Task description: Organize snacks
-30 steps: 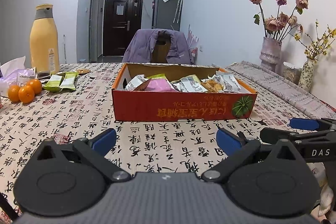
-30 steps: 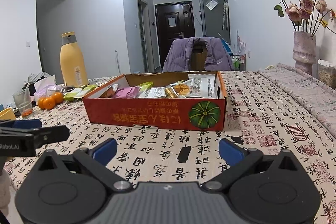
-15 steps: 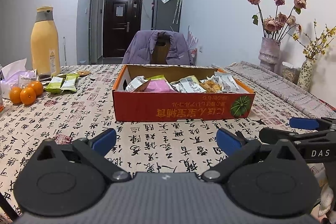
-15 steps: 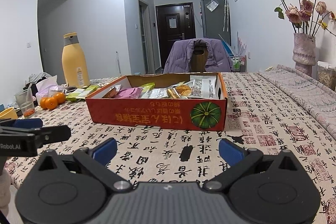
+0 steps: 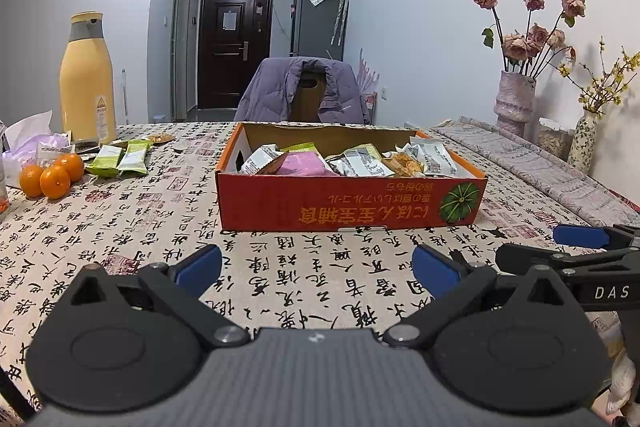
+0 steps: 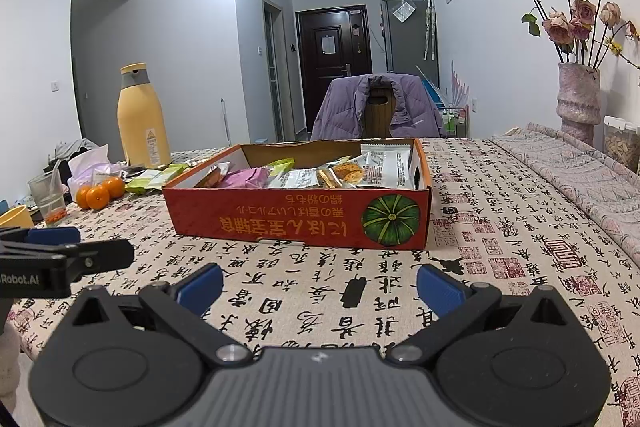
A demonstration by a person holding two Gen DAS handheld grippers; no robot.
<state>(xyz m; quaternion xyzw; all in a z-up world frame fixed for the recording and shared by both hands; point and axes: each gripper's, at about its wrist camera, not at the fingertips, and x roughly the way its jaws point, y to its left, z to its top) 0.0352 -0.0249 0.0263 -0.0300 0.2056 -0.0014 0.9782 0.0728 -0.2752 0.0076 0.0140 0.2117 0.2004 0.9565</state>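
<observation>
Gripper (image 5: 316,267) bodies hide near tablecloth (image 5: 120,227).

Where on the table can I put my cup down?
Bare cloth lies between the red box and the fingers, and right of the box. It is crowded on the left near the oranges and green packets.

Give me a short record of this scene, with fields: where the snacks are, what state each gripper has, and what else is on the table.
box: red cardboard box on the table, open top, snack packets inside
loose snacks: two green packets on the tablecloth, left of the box
left gripper: open, empty, short of the box
right gripper: open, empty, short of the box
other: oranges, yellow bottle, vase of roses
</observation>
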